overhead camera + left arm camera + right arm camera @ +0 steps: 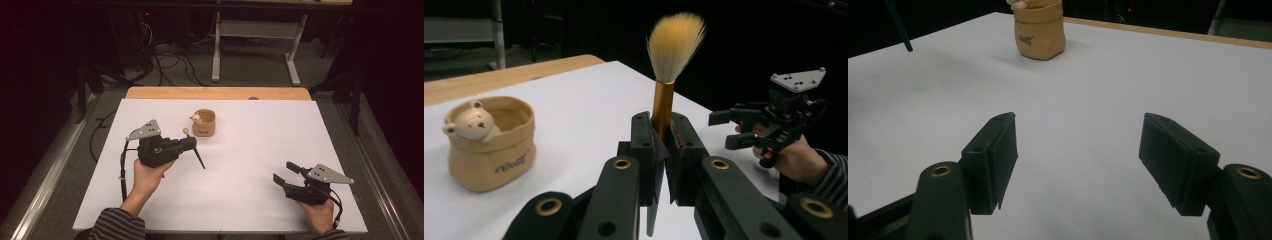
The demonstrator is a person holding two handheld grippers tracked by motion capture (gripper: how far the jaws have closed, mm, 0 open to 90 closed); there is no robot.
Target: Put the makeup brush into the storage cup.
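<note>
A makeup brush (663, 100) with a fluffy tan-tipped head, a gold ferrule and a thin dark handle stands upright between the left tongs (659, 150), which are clamped on its ferrule. In the high view the brush (199, 157) is held above the table's middle-left, its handle slanting down toward the near edge. A small tan pot (204, 123) shaped like a sack, with a little bear figure at its rim, sits near the far edge of the table (250, 165), just beyond the left tongs (189, 144). The table is covered in plain white, with a wooden strip along the far edge; the room beyond is dark, with cables and a white frame on the floor. The right tongs (286, 172), near the near right corner, are wide apart and hold nothing.
</note>
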